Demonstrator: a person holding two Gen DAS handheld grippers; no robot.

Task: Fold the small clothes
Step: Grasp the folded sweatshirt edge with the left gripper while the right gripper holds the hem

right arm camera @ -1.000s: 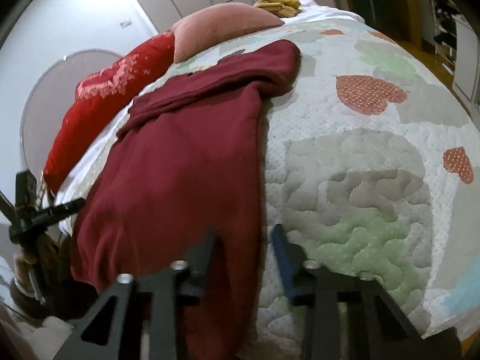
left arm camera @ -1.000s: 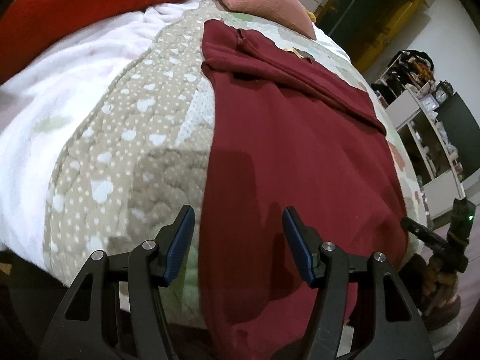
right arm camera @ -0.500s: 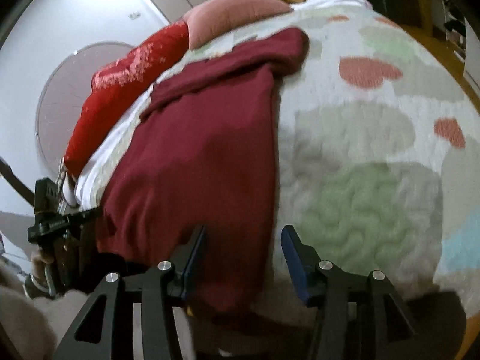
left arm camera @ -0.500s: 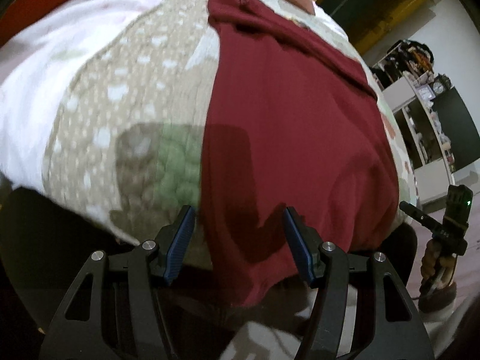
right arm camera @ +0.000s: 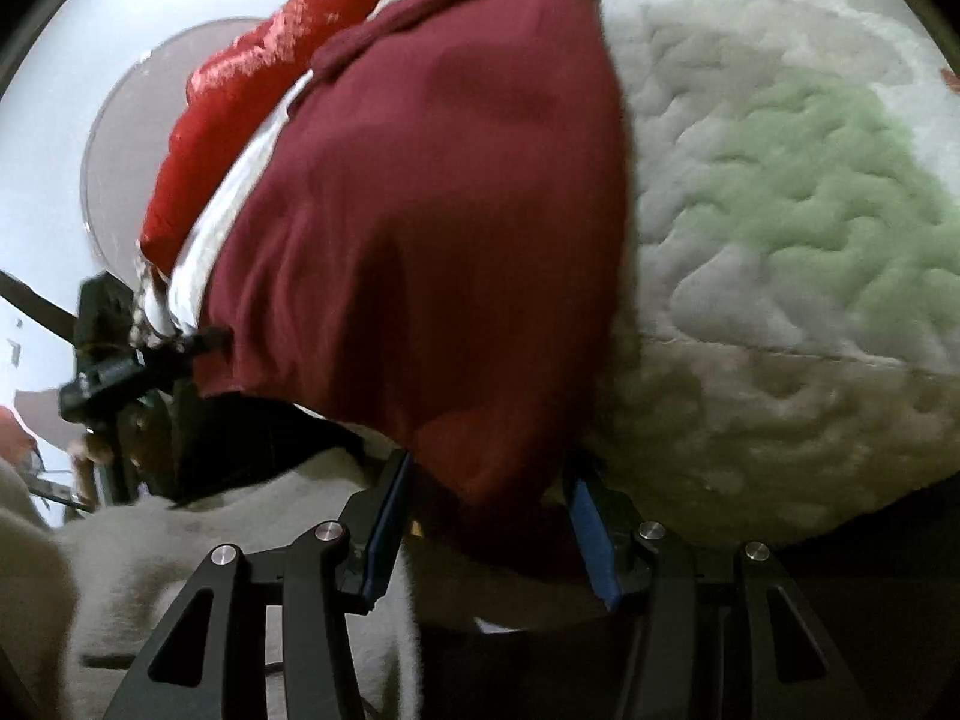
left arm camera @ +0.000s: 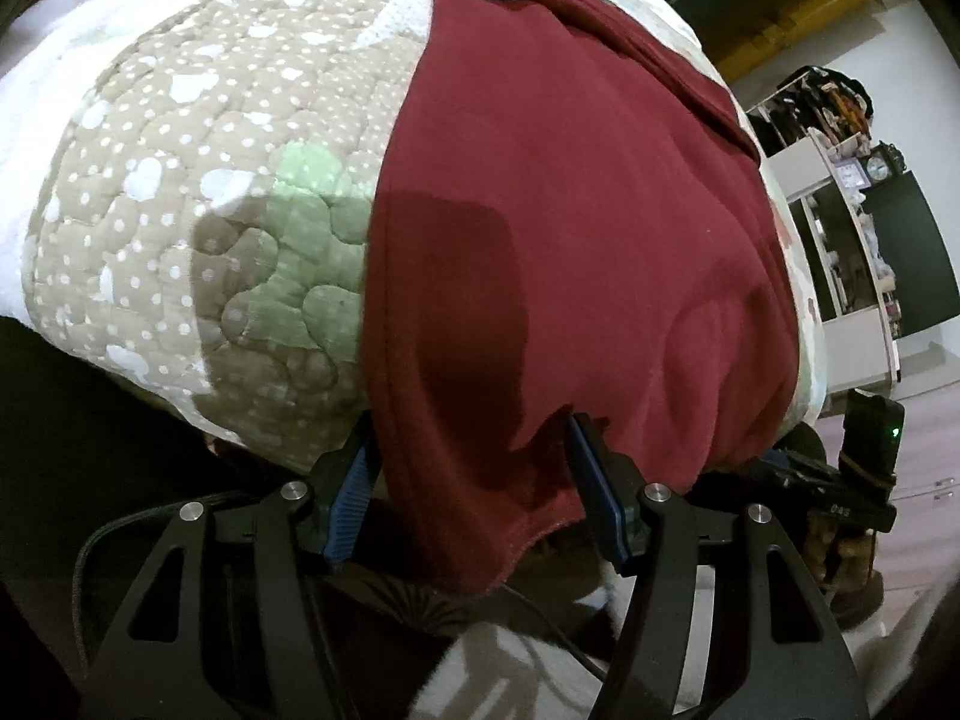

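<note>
A dark red garment [left arm camera: 570, 210] lies flat on the quilted bed cover, its near hem hanging over the bed's edge. It also shows in the right wrist view [right arm camera: 432, 228]. My left gripper [left arm camera: 474, 492] is open, its blue-padded fingers either side of the left corner of the hanging hem. My right gripper [right arm camera: 486, 534] is open, its fingers either side of the right corner of the hem. Neither is closed on the cloth. The right gripper also shows at the right edge of the left wrist view [left arm camera: 840, 480].
The quilted cover [left arm camera: 240, 228] with green, beige and heart patches spans the bed [right arm camera: 780, 210]. A red pillow [right arm camera: 240, 96] lies at the far side. White shelves [left arm camera: 852, 240] stand beyond the bed. A pale rug [right arm camera: 210, 540] lies below the bed's edge.
Both grippers dropped lower and moved in toward the bed's near edge; the hanging hem now sits between each pair of fingers. Both stayed open.
</note>
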